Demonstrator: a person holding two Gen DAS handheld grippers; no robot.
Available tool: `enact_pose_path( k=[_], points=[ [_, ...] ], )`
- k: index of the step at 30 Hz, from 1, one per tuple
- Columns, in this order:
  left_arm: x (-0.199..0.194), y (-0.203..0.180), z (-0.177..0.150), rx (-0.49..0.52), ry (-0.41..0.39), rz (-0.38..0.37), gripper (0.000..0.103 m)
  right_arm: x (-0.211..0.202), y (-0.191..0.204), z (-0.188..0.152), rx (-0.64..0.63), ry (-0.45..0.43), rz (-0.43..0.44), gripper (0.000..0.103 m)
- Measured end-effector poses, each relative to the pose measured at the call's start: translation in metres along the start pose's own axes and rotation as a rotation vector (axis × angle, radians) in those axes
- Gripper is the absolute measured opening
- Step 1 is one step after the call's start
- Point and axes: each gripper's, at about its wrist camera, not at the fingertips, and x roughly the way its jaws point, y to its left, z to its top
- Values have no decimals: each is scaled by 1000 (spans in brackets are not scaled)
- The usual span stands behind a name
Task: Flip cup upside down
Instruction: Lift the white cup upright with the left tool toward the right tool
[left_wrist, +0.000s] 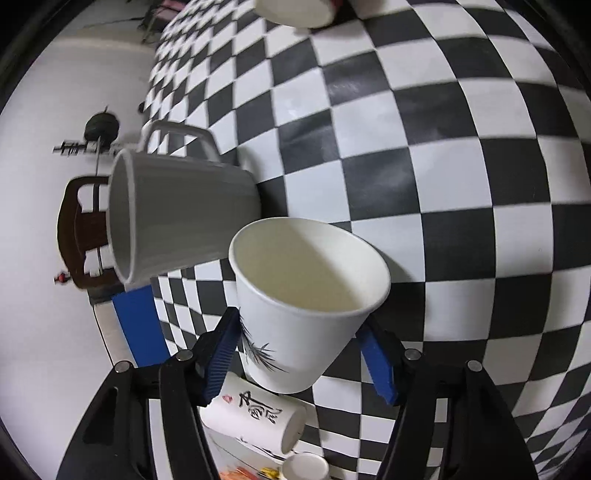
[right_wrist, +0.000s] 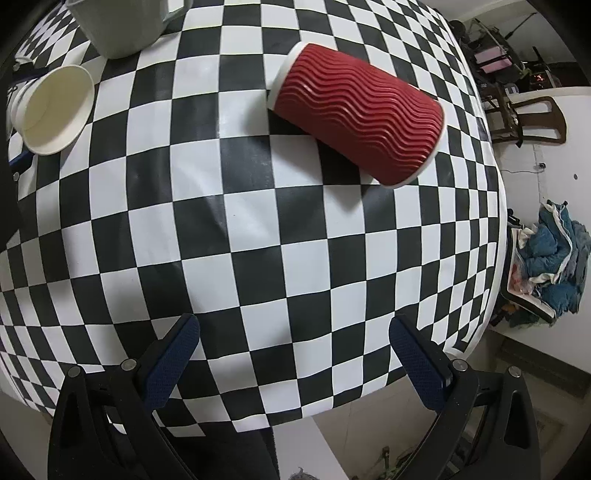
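The left gripper (left_wrist: 299, 354) is clamped on a white paper cup (left_wrist: 306, 295), its 2 blue pads (left_wrist: 221, 354) pressed against opposite sides of the cup's lower wall. The cup is lifted and tilted, its open mouth facing up and away from the camera, with a dark leaf print on its side. Just below it, another white paper cup with black lettering (left_wrist: 255, 417) lies on its side. Beside the held cup, a grey mug (left_wrist: 181, 214) sits close, its rim pointing toward the table edge and its handle on the far side. Past it the checkered tablecloth (left_wrist: 443, 166) runs wide and bare up to 2 more cups at the far rim.

The right gripper (right_wrist: 295, 354) hangs unclenched with nothing between its fingers, just inside the near table edge. Ahead of it lies a broad stretch of bare checkered cloth. Farther on, a red ribbed cup (right_wrist: 362, 114) lies on its side near the right-hand edge of the table. At far left the held paper cup shows again, with the grey mug beyond it.
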Motion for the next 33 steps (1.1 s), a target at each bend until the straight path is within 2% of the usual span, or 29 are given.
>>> enact_pose_path(
  k=[4,8,14,20,24,29,31,33],
  points=[
    [-10,12,-4,-132,18,-22,60,-1,-2,0,10,-15,-2,103],
    [-24,23,-14,-338,71,-96,60,-3,-2,-1,-3,-32,12,103],
    [-41,36,-37,-816,190,-319,60,-5,-3,-2,-39,-49,77,103],
    [-66,18,-41,-1169,260,-448,60,-3,-10,-5,-104,-59,149,103],
    [-73,-5,-35,-1352,297,-561,60,0,-18,-10,-156,-67,168,103],
    [-75,-41,-11,-1567,304,-793,60,8,-32,-21,-202,-67,160,103],
    [-71,-51,-4,-1627,306,-865,60,14,-39,-27,-209,-59,160,103],
    [-63,-59,6,-1677,319,-904,60,20,-45,-31,-208,-49,157,103]
  ],
)
